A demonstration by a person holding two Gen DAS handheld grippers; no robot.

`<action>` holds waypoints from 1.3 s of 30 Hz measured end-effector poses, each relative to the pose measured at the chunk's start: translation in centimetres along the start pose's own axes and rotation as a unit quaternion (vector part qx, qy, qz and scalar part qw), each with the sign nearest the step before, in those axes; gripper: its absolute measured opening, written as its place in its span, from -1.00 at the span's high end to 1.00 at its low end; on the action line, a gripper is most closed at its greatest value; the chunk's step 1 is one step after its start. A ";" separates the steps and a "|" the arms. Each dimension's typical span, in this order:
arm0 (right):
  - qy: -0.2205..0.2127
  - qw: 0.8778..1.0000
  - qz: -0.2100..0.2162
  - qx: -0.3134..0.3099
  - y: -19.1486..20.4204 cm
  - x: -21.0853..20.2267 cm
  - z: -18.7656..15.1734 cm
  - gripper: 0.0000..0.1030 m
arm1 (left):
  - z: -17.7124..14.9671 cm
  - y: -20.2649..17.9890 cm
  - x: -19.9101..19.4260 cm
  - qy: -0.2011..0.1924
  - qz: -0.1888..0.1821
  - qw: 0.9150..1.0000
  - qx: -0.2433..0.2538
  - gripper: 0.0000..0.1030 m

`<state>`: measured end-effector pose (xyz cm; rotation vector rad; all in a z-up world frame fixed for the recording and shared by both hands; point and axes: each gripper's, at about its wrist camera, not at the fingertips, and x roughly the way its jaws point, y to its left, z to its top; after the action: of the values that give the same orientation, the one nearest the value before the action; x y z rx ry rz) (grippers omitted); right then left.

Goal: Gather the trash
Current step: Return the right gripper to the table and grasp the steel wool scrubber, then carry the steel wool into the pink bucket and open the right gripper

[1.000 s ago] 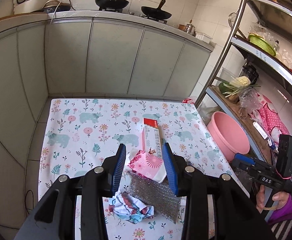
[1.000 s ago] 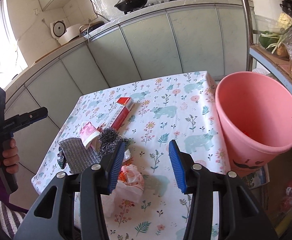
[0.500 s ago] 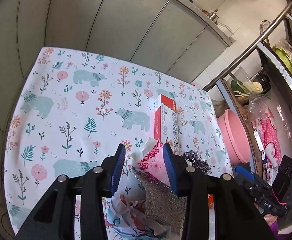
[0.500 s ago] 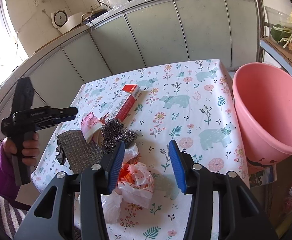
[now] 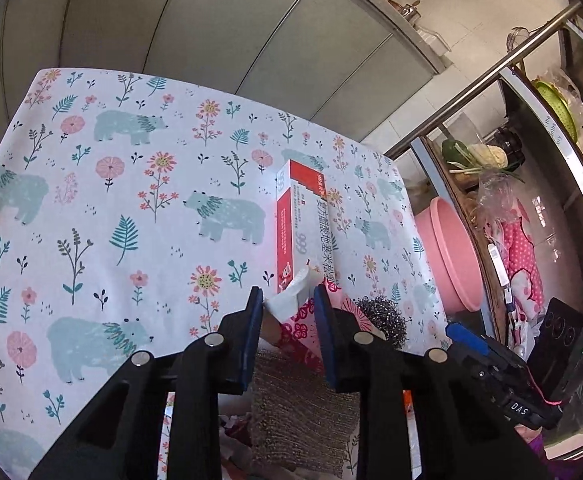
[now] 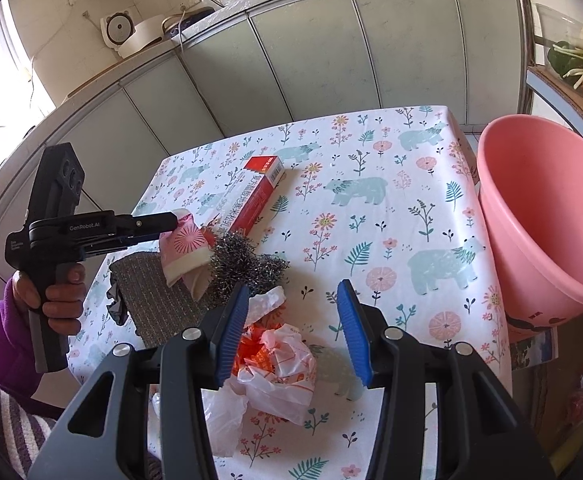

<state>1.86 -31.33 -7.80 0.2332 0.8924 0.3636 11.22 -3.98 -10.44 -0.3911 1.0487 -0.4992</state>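
Observation:
My left gripper [image 5: 287,300] has its blue jaws around the top of a pink flowered paper cup [image 5: 299,312] that holds white tissue; the cup looks lifted and tilted in the right wrist view [image 6: 185,250]. The left gripper also shows there [image 6: 171,220]. Beside the cup lie a red and white box [image 5: 299,216], a steel wool ball [image 5: 381,318] and a grey scouring pad [image 5: 299,412]. My right gripper [image 6: 293,320] is open above a crumpled white and orange plastic bag [image 6: 279,364]. A pink bucket [image 6: 547,216] stands at the table's right edge.
The table [image 6: 411,208] has a bear and flower cloth. Grey cabinets run behind it. A metal shelf rack [image 5: 531,160] with vegetables and bags stands on the right, behind the bucket. A crumpled printed wrapper [image 6: 115,300] lies left of the pad.
My left gripper has moved forward and narrowed its jaws around the paper cup, which now sits tilted off the table. My right gripper has edged forward over the plastic bag.

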 end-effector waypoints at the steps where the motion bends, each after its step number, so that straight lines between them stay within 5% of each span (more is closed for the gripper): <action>1: 0.000 1.000 0.000 0.000 0.0 0.0 0.0 0.09 | -0.1 -0.3 -0.3 -0.006 0.001 1.000 0.006 0.55; 15: -0.003 0.999 0.013 -0.033 2.0 0.4 0.8 0.09 | 0.5 -2.4 -7.3 -0.114 0.036 0.991 0.060 0.57; 27: 0.088 0.995 0.017 -0.039 3.0 6.9 2.8 0.09 | 0.0 -0.7 -9.8 -0.140 0.032 0.989 0.032 0.57; 32: 0.077 0.995 0.028 -0.053 3.9 6.9 2.3 0.61 | -0.3 -1.0 -9.8 -0.141 0.027 0.989 0.035 0.57; 39: 0.019 0.997 0.043 -0.061 4.3 3.9 3.0 0.71 | -0.2 -1.8 -10.3 -0.151 0.025 0.987 0.041 0.57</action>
<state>5.60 -25.93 -7.27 0.1515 0.8969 0.5019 6.47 0.32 -2.15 -0.3533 0.7413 -0.4211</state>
